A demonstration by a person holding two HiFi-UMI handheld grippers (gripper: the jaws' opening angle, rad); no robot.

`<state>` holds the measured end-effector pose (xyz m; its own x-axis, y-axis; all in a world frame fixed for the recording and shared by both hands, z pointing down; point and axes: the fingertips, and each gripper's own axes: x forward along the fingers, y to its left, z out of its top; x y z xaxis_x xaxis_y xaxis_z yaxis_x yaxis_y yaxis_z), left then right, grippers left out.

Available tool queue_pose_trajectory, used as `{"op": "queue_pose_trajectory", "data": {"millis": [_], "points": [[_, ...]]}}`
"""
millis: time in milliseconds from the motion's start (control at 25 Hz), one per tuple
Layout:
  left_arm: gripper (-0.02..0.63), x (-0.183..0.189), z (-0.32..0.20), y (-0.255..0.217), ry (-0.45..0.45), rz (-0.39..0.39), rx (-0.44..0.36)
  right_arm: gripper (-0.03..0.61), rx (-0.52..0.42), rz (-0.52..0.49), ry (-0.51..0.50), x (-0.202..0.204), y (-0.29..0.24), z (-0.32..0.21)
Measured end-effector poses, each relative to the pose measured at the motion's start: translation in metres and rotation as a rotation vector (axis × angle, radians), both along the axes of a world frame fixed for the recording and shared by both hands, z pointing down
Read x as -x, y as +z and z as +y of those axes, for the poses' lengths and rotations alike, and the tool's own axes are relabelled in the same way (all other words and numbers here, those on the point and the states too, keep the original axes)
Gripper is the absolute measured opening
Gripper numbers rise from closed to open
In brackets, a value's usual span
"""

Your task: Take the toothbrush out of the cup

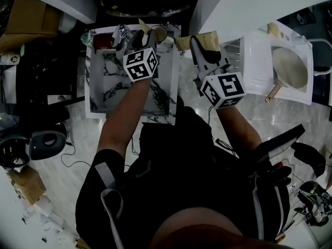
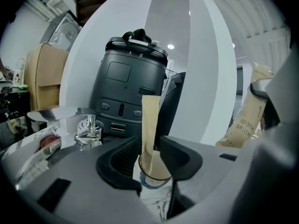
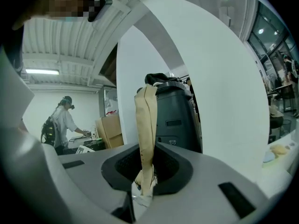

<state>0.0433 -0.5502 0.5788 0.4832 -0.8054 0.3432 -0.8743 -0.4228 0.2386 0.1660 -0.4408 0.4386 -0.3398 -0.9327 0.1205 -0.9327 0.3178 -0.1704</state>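
Toothbrush (image 2: 150,125), wrapped in tan paper, stands upright in the cup (image 2: 152,178) at the far end of the marble tray (image 1: 89,77). The left gripper (image 2: 150,157) is level with the cup, its jaws spread wide on either side of the rim, and the wrapper rises between them. Nothing shows the pads pressing on the cup or the paper.

The right gripper (image 3: 145,169), just right of the tray, is clamped on a second toothbrush (image 3: 145,125) in the same kind of wrapper, held upright.

A chrome tap (image 2: 88,129) stands close to the cup's left, and a dark machine (image 2: 126,83) rises right behind it. A cardboard box (image 2: 44,78) sits far left. To the right, well apart, a white rack (image 1: 254,61) holds a pan (image 1: 289,66). A person (image 3: 58,122) stands in the background.
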Motion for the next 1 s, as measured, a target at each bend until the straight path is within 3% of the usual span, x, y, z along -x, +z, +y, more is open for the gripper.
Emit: {"op": "queue_pose_trajectory", "data": {"millis": [160, 400, 560, 1000], "points": [[0.144, -0.005, -0.011, 0.009, -0.016, -0.005, -0.002, 0.055, 0.013, -0.003, -0.025, -0.002, 0.011, -0.007], [0.042, -0.010, -0.020, 0.011, -0.016, -0.015, -0.026, 0.055, 0.019, -0.018, -0.046, -0.006, 0.021, -0.009], [0.035, -0.007, -0.020, 0.005, -0.027, -0.018, -0.031, 0.055, 0.020, -0.026, -0.040, -0.006, 0.020, -0.010], [0.032, 0.002, 0.007, -0.081, 0.097, 0.104, -0.185, 0.055, -0.020, -0.020, -0.003, 0.010, -0.018, -0.006]]}}
